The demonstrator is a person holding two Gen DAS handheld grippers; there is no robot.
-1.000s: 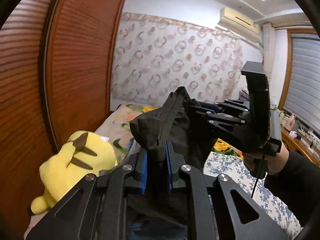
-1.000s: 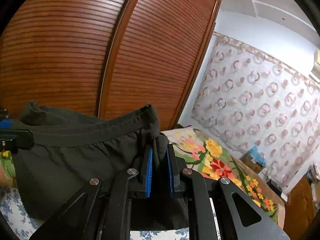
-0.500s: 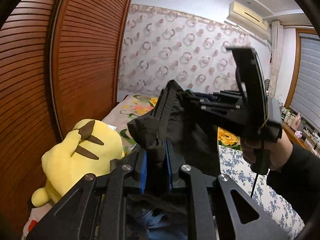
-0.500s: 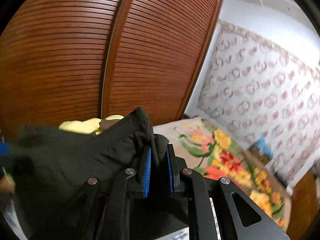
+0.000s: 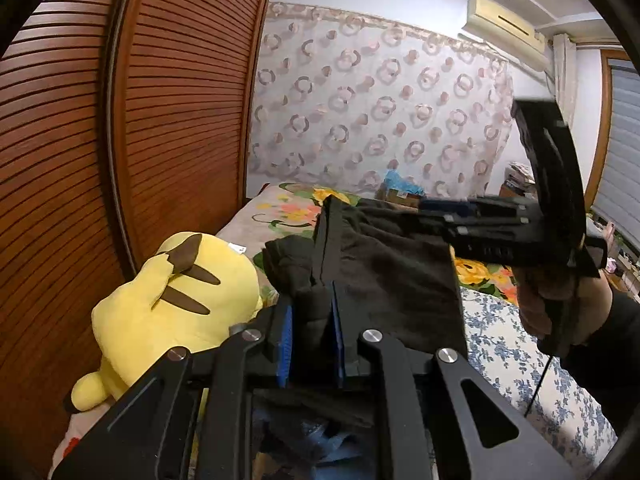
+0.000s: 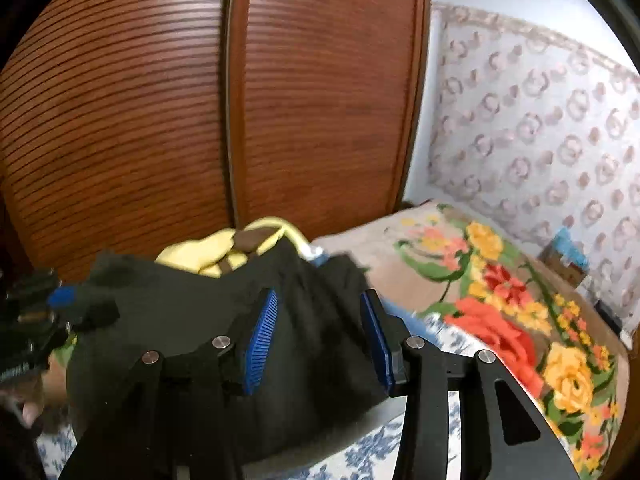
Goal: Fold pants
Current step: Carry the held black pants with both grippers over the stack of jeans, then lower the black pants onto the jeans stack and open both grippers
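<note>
The dark pants (image 5: 384, 276) hang in the air above the bed, held by the waistband. My left gripper (image 5: 311, 312) is shut on a bunched corner of the waistband. In the right wrist view the pants (image 6: 192, 320) drape in front of and below my right gripper (image 6: 318, 320), whose blue pads (image 6: 260, 336) stand wide apart with cloth lying loose between them. My right gripper also shows in the left wrist view (image 5: 432, 210), by the far end of the waistband.
A yellow plush toy (image 5: 172, 300) lies at the bed's left side against the brown slatted wardrobe doors (image 5: 120, 140). The bed has a floral blanket (image 6: 500, 300) and a blue-flowered sheet (image 5: 520, 360). Blue jeans (image 5: 320, 444) lie under my left gripper.
My right gripper has opened and let go of the waistband. The pants have dropped lower toward the bed. My left gripper still holds its corner.
</note>
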